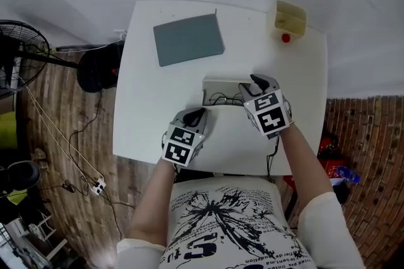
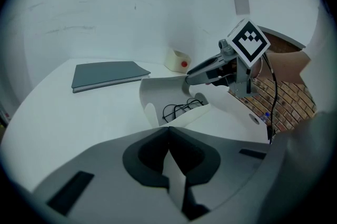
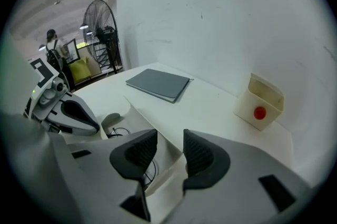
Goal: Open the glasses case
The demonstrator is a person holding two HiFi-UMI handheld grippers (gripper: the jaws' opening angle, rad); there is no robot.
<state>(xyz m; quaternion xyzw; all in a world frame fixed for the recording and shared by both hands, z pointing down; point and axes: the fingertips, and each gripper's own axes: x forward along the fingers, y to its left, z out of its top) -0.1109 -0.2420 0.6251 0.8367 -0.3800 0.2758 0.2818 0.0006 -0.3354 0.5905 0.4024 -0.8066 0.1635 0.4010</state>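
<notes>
A white glasses case (image 1: 218, 83) lies open near the front of the white table (image 1: 151, 110), with black glasses (image 1: 221, 99) inside. My left gripper (image 1: 197, 113) is shut on the thin front edge of the case (image 2: 174, 178), which shows as a white strip between its jaws. My right gripper (image 1: 252, 80) is at the right end of the raised lid (image 2: 158, 90). In the right gripper view the lid's edge (image 3: 139, 112) runs in between the pads, and the right gripper (image 3: 169, 145) is shut on it. The glasses (image 2: 181, 109) rest in the tray below.
A grey notebook (image 1: 188, 38) lies at the back left of the table. A small cream box with a red button (image 1: 289, 20) stands at the back right. A floor fan (image 1: 19, 56) and cables are on the wooden floor to the left.
</notes>
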